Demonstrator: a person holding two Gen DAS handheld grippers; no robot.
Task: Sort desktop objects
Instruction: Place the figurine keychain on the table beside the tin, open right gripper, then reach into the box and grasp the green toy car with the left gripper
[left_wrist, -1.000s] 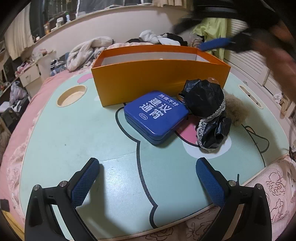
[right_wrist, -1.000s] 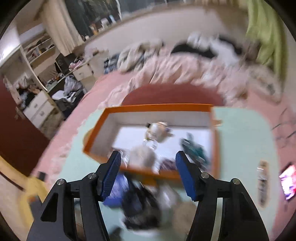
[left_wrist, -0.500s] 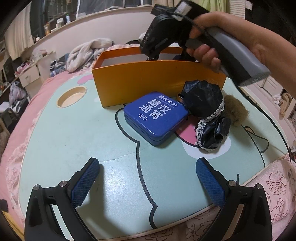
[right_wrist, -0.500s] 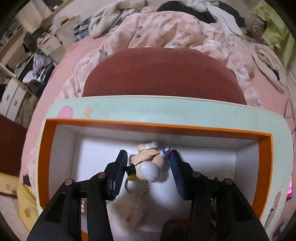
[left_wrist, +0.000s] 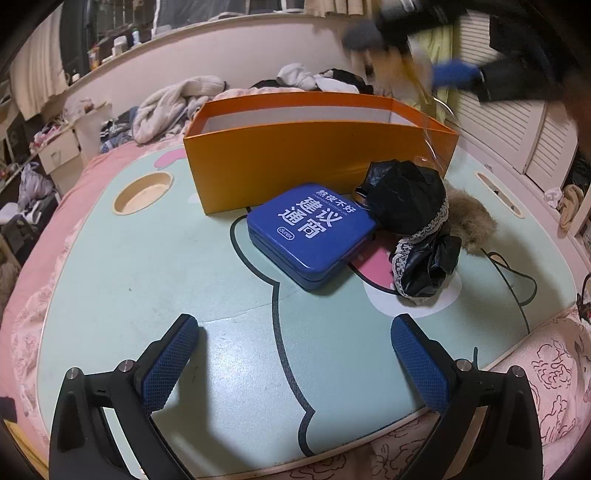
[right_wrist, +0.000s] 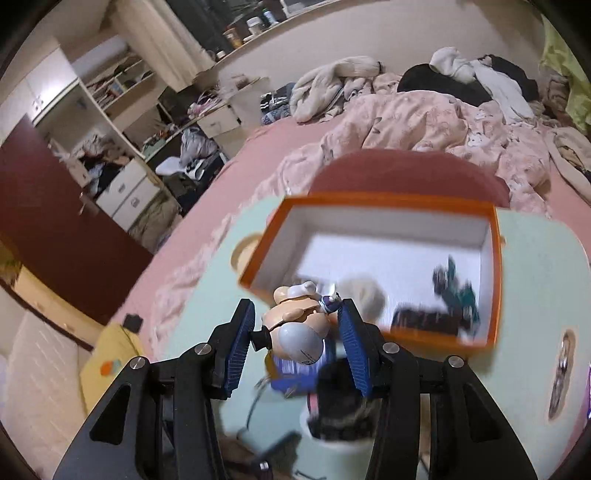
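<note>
An orange box (left_wrist: 317, 147) stands at the back of the mint-green table (left_wrist: 155, 280). In front of it lie a blue tin (left_wrist: 310, 232), a black lace-trimmed pouch (left_wrist: 413, 221) and a brown fur pom-pom (left_wrist: 469, 225). My left gripper (left_wrist: 295, 365) is open and empty above the table's near edge. My right gripper (right_wrist: 295, 328) is shut on a small peach-coloured figurine keychain (right_wrist: 299, 325) and holds it in the air above the box's near left corner (right_wrist: 258, 280). It shows as a blur in the left wrist view (left_wrist: 454, 74). Dark items (right_wrist: 454, 291) lie inside the box.
A round cup hole (left_wrist: 142, 188) sits in the table's left side and a slot (left_wrist: 498, 188) on the right. Pink bedding (right_wrist: 424, 118) with clothes surrounds the table. Shelves and drawers (right_wrist: 122, 192) stand at the far left.
My right gripper has closed on the figurine keychain and lifted it up out of the orange box, pulling back toward the near side. My left gripper has not moved.
</note>
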